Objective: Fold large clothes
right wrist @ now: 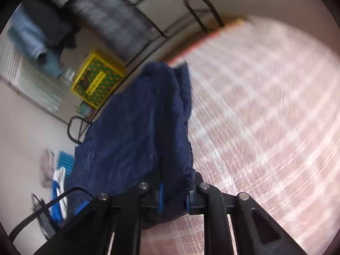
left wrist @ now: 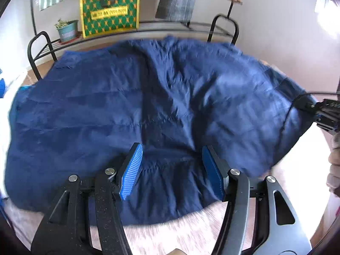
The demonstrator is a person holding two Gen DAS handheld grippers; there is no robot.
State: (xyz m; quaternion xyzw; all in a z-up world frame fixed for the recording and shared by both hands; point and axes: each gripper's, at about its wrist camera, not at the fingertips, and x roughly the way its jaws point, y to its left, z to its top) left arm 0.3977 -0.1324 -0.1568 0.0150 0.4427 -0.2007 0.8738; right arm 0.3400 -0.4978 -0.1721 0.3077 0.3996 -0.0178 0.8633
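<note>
Navy jacket [left wrist: 148,110] spread across a pink checked bed [right wrist: 265,116], left gripper [left wrist: 172,167] released above its near hem, right gripper [right wrist: 173,197] clenched on bunched jacket edge.

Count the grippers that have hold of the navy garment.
1. The right gripper has the navy garment bunched between its fingers at one edge. The left gripper hangs open above the near hem, gripping nothing.

A navy quilted jacket [left wrist: 148,110] lies spread across a pink patterned bed [left wrist: 170,233]. The left tool [left wrist: 171,170] hangs over its near edge, blue pads [left wrist: 130,170] wide apart. The right tool [left wrist: 325,114] touches the jacket's right edge, its grip unclear.
</note>
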